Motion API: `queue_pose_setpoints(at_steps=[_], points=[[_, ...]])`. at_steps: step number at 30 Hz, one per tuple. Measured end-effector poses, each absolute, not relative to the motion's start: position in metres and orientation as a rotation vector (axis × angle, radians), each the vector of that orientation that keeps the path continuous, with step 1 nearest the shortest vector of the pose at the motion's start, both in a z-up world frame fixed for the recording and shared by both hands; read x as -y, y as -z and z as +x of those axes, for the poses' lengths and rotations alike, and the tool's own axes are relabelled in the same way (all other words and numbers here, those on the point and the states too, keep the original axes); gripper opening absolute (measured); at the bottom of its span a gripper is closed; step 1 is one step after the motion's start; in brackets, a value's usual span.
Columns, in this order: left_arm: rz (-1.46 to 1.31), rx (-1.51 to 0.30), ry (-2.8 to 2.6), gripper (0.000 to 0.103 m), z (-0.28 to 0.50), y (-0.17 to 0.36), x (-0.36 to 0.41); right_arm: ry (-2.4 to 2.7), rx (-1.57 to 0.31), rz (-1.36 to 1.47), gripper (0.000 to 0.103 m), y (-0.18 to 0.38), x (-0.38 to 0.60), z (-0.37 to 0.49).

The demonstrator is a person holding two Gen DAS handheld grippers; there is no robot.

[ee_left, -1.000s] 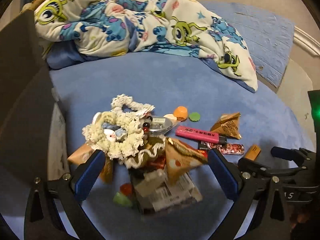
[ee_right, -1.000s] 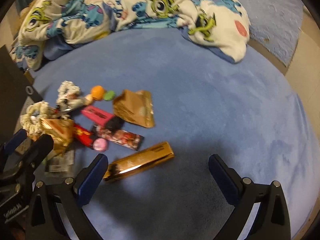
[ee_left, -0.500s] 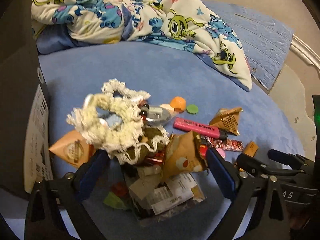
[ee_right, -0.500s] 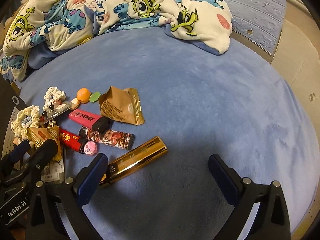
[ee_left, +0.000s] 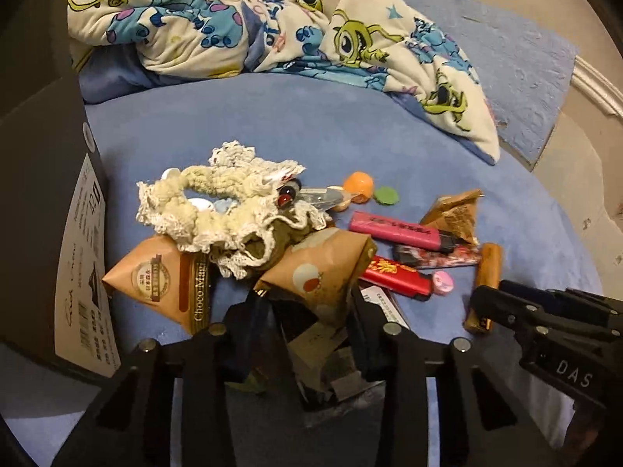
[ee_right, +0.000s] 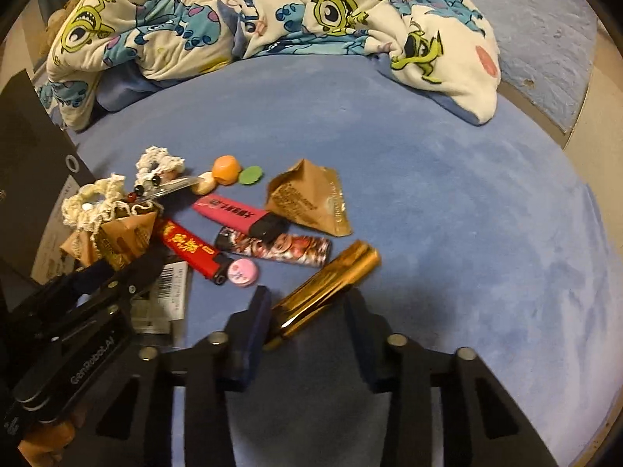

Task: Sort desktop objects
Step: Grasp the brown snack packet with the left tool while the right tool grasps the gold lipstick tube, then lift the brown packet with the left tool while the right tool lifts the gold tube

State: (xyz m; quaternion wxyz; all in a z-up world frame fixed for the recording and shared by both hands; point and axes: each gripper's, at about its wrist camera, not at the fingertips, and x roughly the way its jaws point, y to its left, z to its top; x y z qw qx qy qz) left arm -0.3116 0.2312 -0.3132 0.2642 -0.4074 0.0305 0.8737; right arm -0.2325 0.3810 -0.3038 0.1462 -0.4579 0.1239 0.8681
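Gold bar (ee_right: pixel 331 280), pink highlighter (ee_right: pixel 233 212), blue bedcover (ee_right: pixel 428 194)

Soft cloth underneath, with paper, foil and plastic lying on it.

A matt, slightly napped blue bedcover (ee_right: pixel 409 179) is showing across the middle of the frame, and a fleecy printed blanket (ee_right: pixel 272 11) is bunching along the top. Lower centre, a gold bar wrapper (ee_right: pixel 331 284) is gleaming like glossy foil. At left, a cream crocheted scrunchie (ee_left: pixel 218 210) is looking rough and knitted, a tan snack packet (ee_right: pixel 307 202) is creasing like matt paper, and a red lighter (ee_right: pixel 190 251) and pink highlighter (ee_right: pixel 233 212) are shining as smooth plastic.
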Motion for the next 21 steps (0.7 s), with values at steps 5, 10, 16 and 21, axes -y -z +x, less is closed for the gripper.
queue_pose_setpoints(at_steps=[5,10,16,21], points=[[-1.05,-0.07,-2.373,0.035,-0.299,0.299,-0.231,-2.538,-0.446,-1.319,0.02,0.299,-0.386,-0.224],[-1.008,-0.094,-2.398,0.035,-0.291,0.283,-0.228,-2.565,-0.446,-1.304,0.014,0.293,-0.389,-0.216],[-0.952,-0.113,-2.419,0.035,-0.282,0.258,-0.225,-2.592,-0.497,-1.274,0.007,0.285,-0.396,-0.206],[-0.946,-0.114,-2.433,0.035,-0.28,0.246,-0.219,-2.634,-0.404,-1.241,0.003,0.268,-0.384,-0.205]])
